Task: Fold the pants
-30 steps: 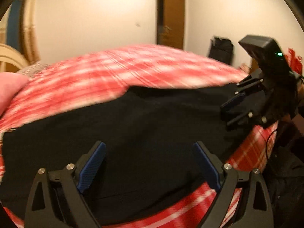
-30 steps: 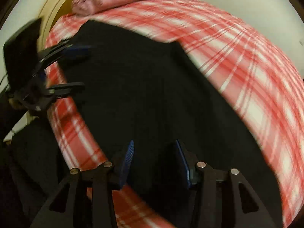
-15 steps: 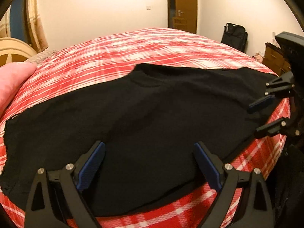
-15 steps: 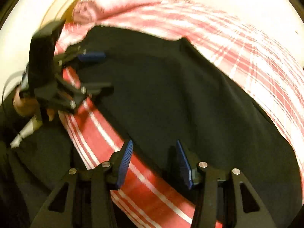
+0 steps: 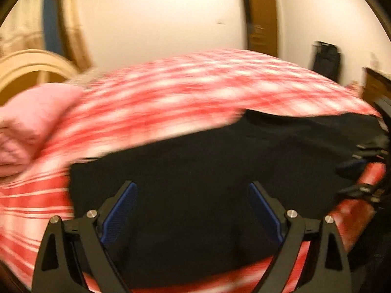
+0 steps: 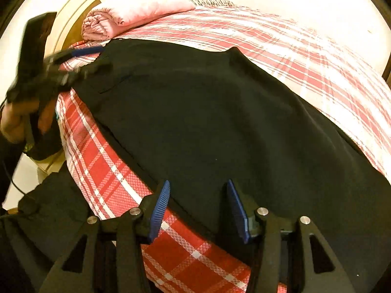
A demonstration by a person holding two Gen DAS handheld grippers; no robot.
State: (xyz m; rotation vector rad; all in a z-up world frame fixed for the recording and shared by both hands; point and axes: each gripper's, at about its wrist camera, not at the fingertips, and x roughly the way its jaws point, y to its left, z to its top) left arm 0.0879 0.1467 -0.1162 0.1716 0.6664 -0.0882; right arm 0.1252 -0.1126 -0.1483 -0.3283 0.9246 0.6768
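We see the black pants (image 6: 207,122) lying flat along the near edge of the plaid bed (image 6: 305,56), soft and limp, best pinched at waistband and hem, with our left gripper (image 5: 193,210) and right gripper (image 6: 198,207) both spread, holding nothing.

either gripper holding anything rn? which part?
Nothing held. Left gripper and right gripper both have their jaws apart with no cloth pinched, over the black pants, which lie flat on the plaid bedspread.
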